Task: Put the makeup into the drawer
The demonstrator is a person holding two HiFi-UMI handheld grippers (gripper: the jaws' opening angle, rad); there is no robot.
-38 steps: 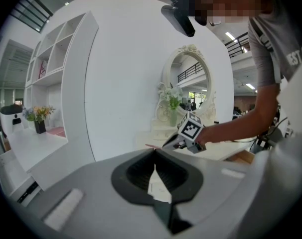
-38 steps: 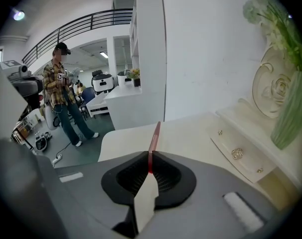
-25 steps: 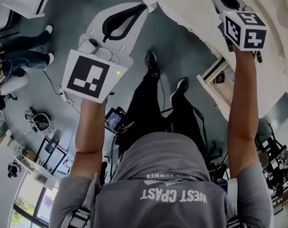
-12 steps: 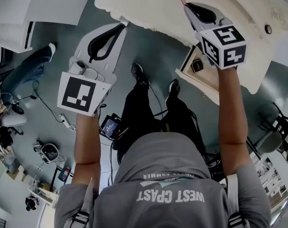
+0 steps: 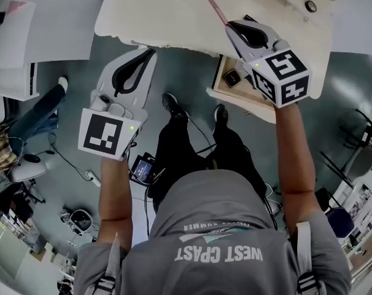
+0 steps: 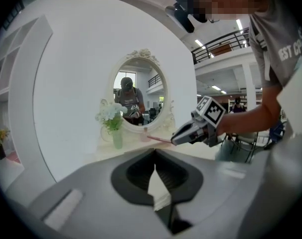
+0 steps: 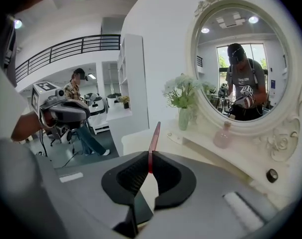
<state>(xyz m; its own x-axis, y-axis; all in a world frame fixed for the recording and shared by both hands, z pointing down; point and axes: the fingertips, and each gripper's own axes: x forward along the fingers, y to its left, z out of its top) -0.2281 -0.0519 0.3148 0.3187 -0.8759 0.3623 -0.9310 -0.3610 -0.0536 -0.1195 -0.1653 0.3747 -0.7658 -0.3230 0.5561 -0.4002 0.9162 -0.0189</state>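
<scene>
Makeup pencil [image 7: 155, 135]: thin, pinkish-red stick, clamped in right tongs [image 7: 150, 158].

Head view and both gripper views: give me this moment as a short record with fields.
right gripper: shut on makeup stick
makeup stick: slim, pink, juts out past the jaw tips, over the dressing table
left gripper: shut, nothing between its jaws
drawer: open, small dark case inside
task state: stick not yet in the drawer
on table: mirror, vase of flowers, pink bottle
</scene>
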